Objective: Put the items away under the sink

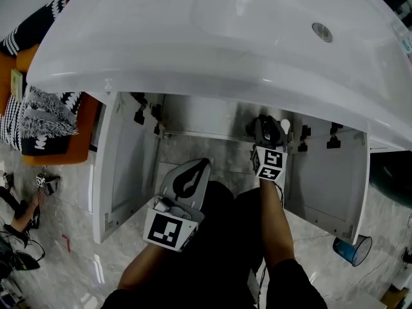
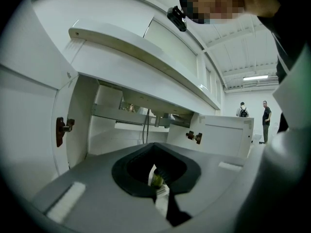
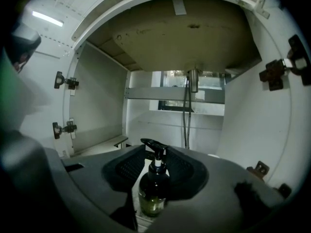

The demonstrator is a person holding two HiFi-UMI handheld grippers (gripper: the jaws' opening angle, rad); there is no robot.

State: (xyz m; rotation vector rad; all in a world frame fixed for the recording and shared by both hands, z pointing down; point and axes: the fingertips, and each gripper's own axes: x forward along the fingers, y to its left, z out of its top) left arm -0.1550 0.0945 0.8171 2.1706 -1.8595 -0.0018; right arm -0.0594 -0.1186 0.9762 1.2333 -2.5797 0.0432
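The left tool is clamped on a small olive bottle for carrying. The right tool is spread round a pump bottle, seemingly released inside the cabinet.

**A person in dark clothes, with matching grey tongs on each hand**

The left tongs and the right tongs are built alike. Each has a smooth pale-grey shell and a black teardrop-shaped inset with textured pads at the mouth. At the back of each sits a white cube printed with black square markers, the left cube looking larger than the right cube. The dark sleeves end short and leave the forearms bare. The trousers are black.
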